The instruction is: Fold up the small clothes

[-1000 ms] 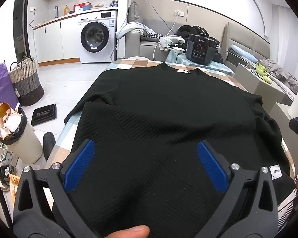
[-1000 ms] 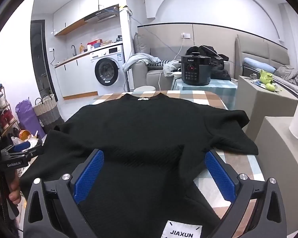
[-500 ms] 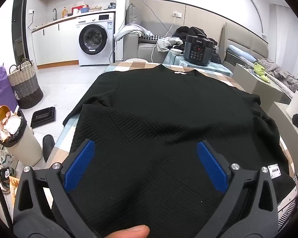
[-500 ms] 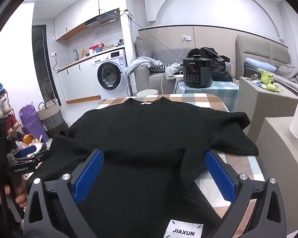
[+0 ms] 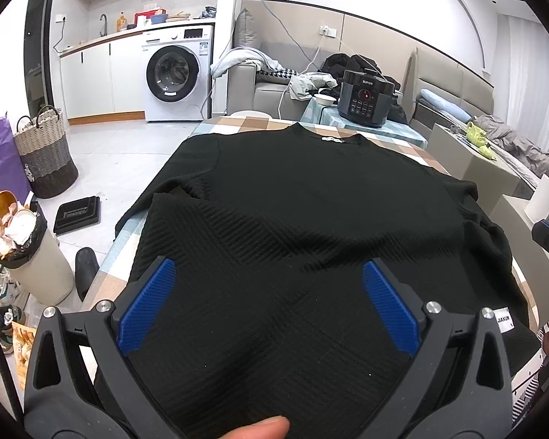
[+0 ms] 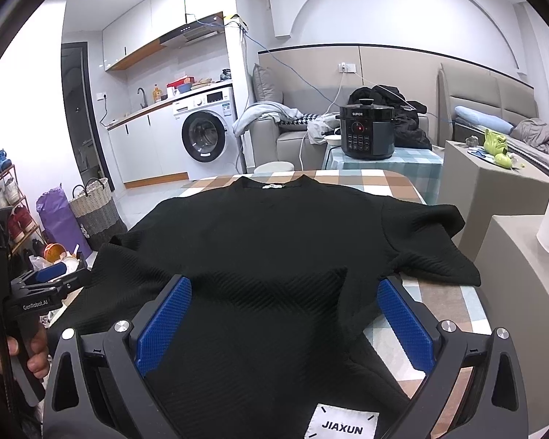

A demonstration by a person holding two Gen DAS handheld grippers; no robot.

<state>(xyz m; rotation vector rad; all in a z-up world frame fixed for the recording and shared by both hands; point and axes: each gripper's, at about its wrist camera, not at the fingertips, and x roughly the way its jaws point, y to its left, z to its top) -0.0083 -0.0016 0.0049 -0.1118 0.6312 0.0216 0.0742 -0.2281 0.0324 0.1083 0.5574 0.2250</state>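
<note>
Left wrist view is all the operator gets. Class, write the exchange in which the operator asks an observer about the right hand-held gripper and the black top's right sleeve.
Operator: I see only a corner of the right hand-held gripper. Is it open?
Observer: Yes. The right wrist view shows the right hand-held gripper open wide over the black top, gripping nothing.
Operator: How does the right sleeve lie?
Observer: The right sleeve is spread flat on the checked tablecloth, with bare cloth showing between it and the hem.
</note>
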